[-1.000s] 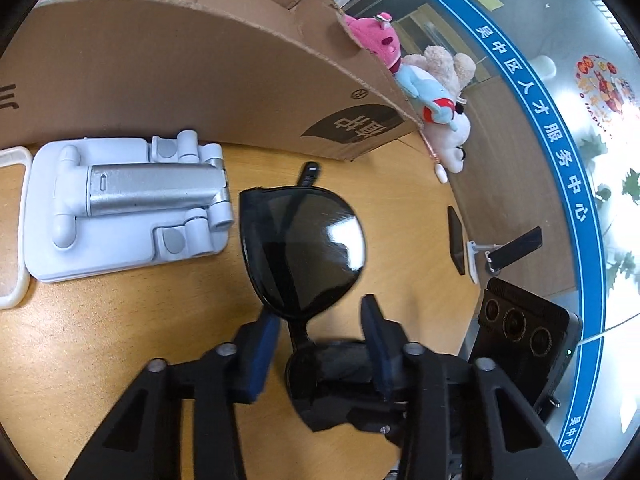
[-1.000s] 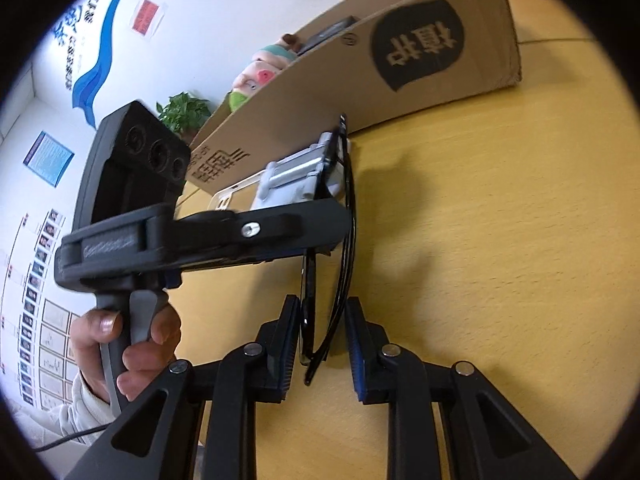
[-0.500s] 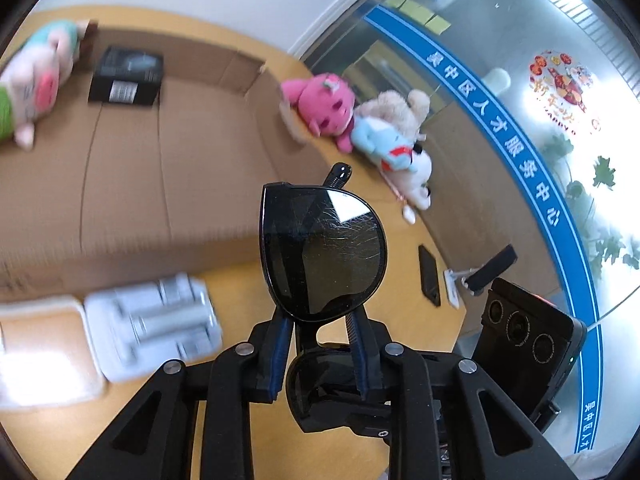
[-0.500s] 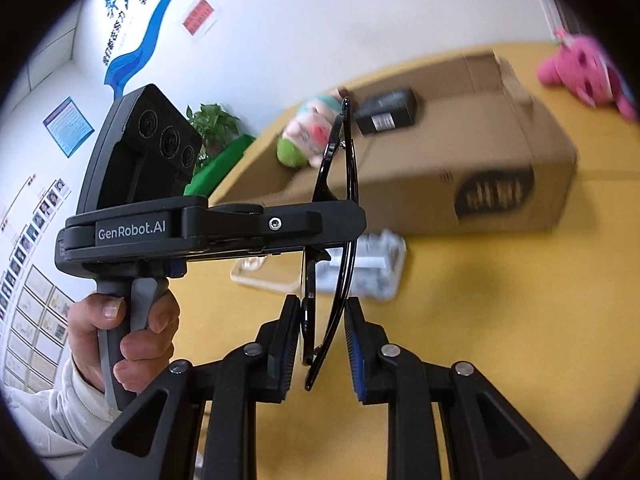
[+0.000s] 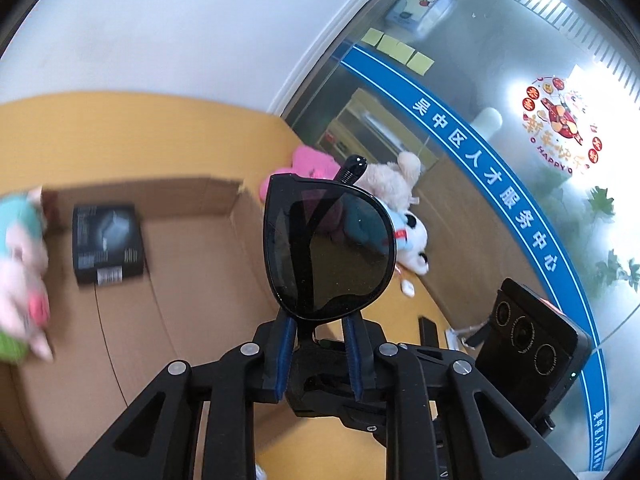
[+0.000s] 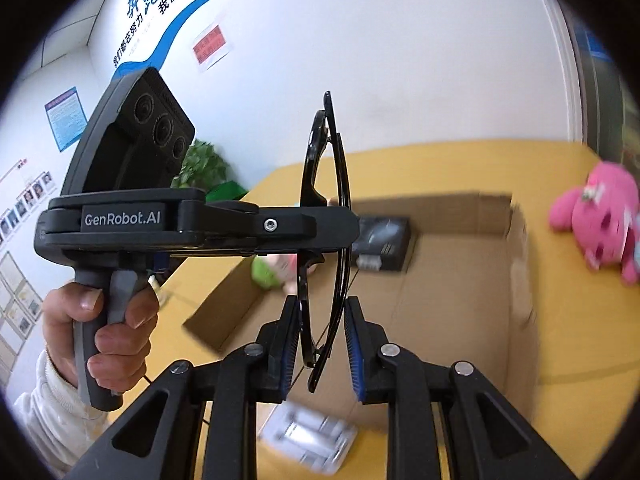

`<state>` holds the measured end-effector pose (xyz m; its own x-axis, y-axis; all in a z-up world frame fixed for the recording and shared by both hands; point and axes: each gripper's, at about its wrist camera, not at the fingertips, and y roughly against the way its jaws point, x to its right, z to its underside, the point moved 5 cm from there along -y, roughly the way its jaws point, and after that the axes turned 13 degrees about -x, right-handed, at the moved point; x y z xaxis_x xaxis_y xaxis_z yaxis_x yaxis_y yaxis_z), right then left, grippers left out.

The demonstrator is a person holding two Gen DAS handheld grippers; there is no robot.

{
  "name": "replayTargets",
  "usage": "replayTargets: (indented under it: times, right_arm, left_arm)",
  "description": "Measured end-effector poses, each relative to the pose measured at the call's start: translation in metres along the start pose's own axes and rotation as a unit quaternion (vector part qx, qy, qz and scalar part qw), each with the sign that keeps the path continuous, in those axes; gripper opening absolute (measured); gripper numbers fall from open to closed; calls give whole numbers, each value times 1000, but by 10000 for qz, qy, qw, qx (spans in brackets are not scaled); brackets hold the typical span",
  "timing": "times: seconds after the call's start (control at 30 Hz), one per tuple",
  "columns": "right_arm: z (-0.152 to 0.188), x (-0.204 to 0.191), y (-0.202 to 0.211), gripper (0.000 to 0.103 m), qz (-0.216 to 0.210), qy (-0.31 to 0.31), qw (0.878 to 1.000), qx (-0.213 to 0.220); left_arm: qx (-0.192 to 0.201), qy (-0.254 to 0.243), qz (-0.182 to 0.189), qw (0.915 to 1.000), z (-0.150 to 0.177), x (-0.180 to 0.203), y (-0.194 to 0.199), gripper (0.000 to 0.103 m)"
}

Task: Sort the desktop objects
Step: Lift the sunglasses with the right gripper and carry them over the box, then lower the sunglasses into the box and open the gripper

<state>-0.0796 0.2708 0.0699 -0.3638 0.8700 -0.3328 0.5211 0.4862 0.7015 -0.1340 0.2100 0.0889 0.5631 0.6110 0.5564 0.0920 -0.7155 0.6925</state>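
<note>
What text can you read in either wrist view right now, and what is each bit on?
"GenRobot.AI": side of the left gripper, seen in the right wrist view.
"吴中区人才服务中心": blue band on the glass wall.
"HAPPY": round red sticker on the glass; the rest is blurred.
"奔跑": blue wall lettering; the smaller characters beside it are not clear.
Red notice, wall posters and black box label: too blurred to read.

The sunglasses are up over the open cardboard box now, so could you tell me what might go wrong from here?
1. Both the left gripper and the right gripper pinch the sunglasses; if the two pull apart, the thin frame might twist or snap.
2. The jaws grip near the lenses, so the pads could scratch them.
3. A drop from this height into the cardboard box might land them on the black box.
</note>
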Motion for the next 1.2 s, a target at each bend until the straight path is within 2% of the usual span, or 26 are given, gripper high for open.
replayTargets:
  times: [0.13,0.2,0.4,0.5,0.7,0.83,0.9,0.97,1.0,1.1,1.17,1.2]
  right_arm:
    - [-34,16,-12,21,231,-19,9997,-65]
    - [-51,33,-24,21,300,-103,9993,-200]
    - [-75,74,-66,21,497,-355,9960,-656]
    - [-81,95,-97,21,567,-532,9926,-936]
    - [-67,134,-156,21,676,-944,9814,-1531]
    - [-50,152,-184,21,771,-1245,9702,-1930]
    - [-44,158,-193,21,932,-1320,9651,-2062]
    - [-40,162,-200,21,1044,-1392,9607,-2161]
    - [-39,163,-202,21,1119,-1397,9593,-2183]
    - [-35,166,-206,21,1284,-1439,9554,-2236]
    - [-35,166,-207,21,1334,-1481,9541,-2237]
    - [-35,165,-207,21,1400,-1480,9529,-2249]
  left_arm:
    - [-88,-9,-13,10000,-45,-16,-14,20]
    - [-189,136,58,9997,-65,-32,-28,19]
    - [-522,584,238,9966,-102,-88,-77,19]
    - [-751,901,367,9924,-109,-119,-105,19]
    - [-1341,1586,557,9766,-108,-179,-172,19]
    - [-1655,1772,513,9688,-96,-195,-199,19]
    - [-1712,1887,447,9660,-92,-201,-203,20]
    - [-1727,1958,436,9643,-90,-201,-200,27]
    - [-1713,1957,433,9646,-88,-201,-196,27]
    - [-1669,1777,182,9697,-81,-194,-175,30]
    - [-1576,1669,62,9733,-77,-187,-156,37]
    - [-1503,1642,-16,9749,-74,-186,-145,38]
